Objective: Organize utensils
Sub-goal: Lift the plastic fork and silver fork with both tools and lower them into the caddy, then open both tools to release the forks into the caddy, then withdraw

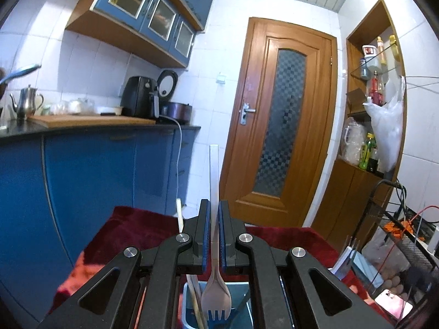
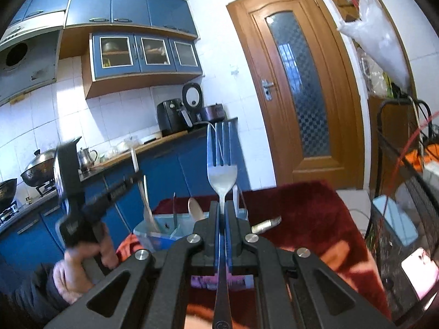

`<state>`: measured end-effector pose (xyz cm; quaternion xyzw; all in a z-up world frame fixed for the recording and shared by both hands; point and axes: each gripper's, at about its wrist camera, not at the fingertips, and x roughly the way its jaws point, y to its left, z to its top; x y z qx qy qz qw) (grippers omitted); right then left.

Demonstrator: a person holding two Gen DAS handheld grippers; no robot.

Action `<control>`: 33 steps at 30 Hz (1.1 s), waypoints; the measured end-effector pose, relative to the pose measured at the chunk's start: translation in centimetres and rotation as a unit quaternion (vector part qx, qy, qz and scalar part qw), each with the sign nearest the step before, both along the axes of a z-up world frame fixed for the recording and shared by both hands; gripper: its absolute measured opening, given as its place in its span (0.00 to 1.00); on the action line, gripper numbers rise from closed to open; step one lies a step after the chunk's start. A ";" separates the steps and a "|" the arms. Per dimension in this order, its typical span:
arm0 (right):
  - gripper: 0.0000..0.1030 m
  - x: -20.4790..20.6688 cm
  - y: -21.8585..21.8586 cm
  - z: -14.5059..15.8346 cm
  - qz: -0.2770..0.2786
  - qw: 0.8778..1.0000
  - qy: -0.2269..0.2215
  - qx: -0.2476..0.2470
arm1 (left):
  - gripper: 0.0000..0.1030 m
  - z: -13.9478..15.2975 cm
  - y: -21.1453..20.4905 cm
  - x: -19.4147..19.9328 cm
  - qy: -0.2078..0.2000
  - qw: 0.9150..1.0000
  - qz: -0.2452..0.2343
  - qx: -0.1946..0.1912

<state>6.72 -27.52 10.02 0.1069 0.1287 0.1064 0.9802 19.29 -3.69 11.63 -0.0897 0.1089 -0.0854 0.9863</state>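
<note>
The left gripper [image 1: 214,213] pinches a beige fork [image 1: 215,298] tines-down over the blue holder [image 1: 189,315]; the right gripper [image 2: 222,213] clamps a metal fork [image 2: 221,175] upright, likely awaiting sorting.

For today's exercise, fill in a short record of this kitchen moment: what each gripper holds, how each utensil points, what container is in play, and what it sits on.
left gripper: shut on a beige plastic fork, tines toward the camera, over the bin
right gripper: shut on a metal fork, tines pointing away from the camera
container: light blue bin, already holding several utensils
surface: red cloth
backdrop: wooden door
</note>
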 end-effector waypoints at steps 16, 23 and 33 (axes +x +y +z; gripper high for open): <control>0.05 7.7 2.9 1.6 -0.017 0.996 -0.080 -0.019 | 0.06 -2.9 -0.5 0.9 0.025 0.999 -0.020 0.001; 0.05 8.4 3.7 -1.2 -0.017 0.997 -0.061 -0.052 | 0.06 -3.2 -0.6 0.9 0.032 0.999 -0.032 0.003; 0.13 7.8 3.3 -2.4 0.007 0.999 -0.014 -0.046 | 0.15 -3.0 -1.5 0.1 0.061 0.996 -0.056 0.015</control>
